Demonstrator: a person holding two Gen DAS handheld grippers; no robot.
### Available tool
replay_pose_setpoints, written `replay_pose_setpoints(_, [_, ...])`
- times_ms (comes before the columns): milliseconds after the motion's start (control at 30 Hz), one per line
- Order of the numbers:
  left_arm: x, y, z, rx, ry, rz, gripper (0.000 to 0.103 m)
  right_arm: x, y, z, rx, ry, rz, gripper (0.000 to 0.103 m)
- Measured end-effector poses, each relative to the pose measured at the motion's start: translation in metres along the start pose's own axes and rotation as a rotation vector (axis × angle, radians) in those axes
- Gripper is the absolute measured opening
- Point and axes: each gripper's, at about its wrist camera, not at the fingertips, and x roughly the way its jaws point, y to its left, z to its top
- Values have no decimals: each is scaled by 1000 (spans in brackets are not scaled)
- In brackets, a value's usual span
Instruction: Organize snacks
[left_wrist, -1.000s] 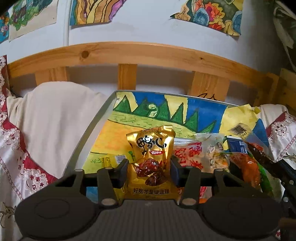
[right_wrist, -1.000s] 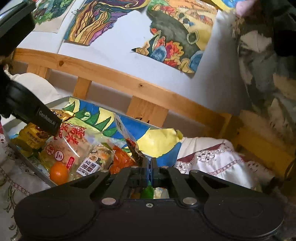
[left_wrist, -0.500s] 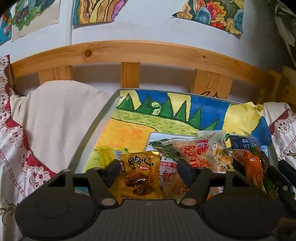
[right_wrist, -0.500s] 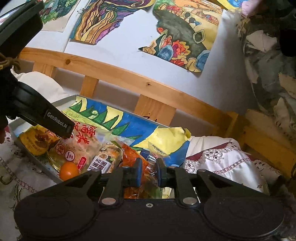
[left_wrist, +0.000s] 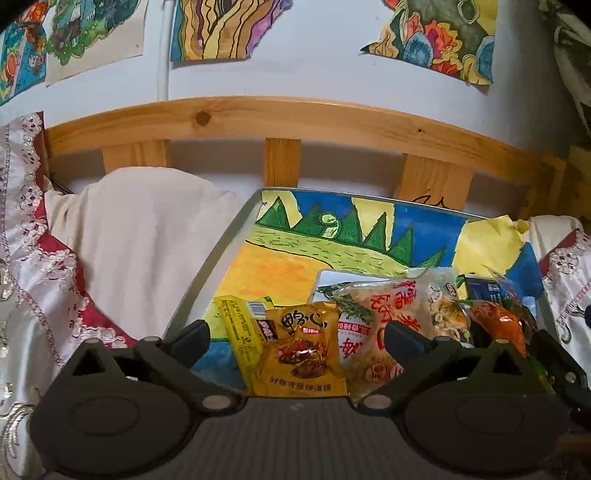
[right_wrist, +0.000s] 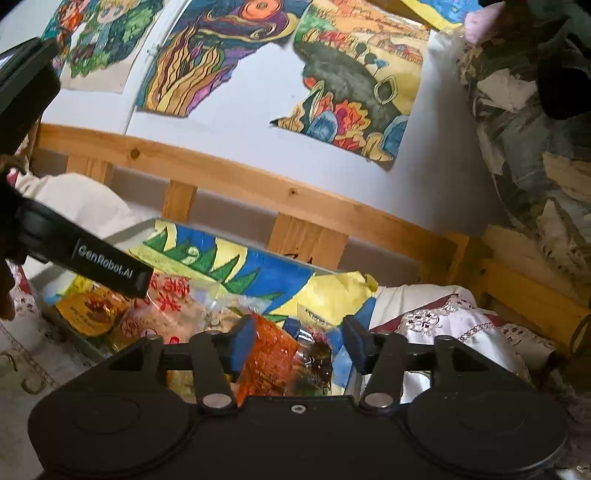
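Both grippers have just been opening. The left gripper (left_wrist: 297, 338) is spread wide around the gold packet (left_wrist: 301, 356), untouched in the tray (left_wrist: 207, 280). The right gripper (right_wrist: 299, 341) stands parted over the orange packet (right_wrist: 267, 356). Packets are judged light, crinkly, slippery; sealed edges are advised

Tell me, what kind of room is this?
Probably a bedroom: a wooden bed rail runs along the wall, a lace-trimmed bedcover lies beside the snack tray, and colourful drawings hang above.

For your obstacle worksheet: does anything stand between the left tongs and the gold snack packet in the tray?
Nothing visible. The left tongs have just been opening and stand wide, pads clear of the gold snack packet, which lies between them in the tray.
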Motion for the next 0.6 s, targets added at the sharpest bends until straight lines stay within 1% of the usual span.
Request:
replay_pose_setpoints(67, [-9,3,-1,9,-12,-4,102,-6,-1,3,16,-9,2,67])
replay_pose_setpoints(100, [-13,4,-2,11,-19,-5,102,-9,-1,4,26,-15,5,69])
replay_pose_setpoints(167, [-23,10,-3,8,-31,-2,102,-17,-2,7,45,-25,10,77])
replay_pose_setpoints(200, [-27,13,-3,3,-35,0,102,-21,-2,8,55,-30,14,80])
replay_pose_setpoints(267, [-36,21,-6,-10,-40,2,102,-30,-3,9,74,-38,20,90])
replay_pose_setpoints(367, [-51,35,-13,-33,-50,4,102,-42,-3,11,105,-31,40,95])
replay_pose_setpoints(600, [-85,62,-28,-56,-69,4,102,-68,2,15,155,-27,58,101])
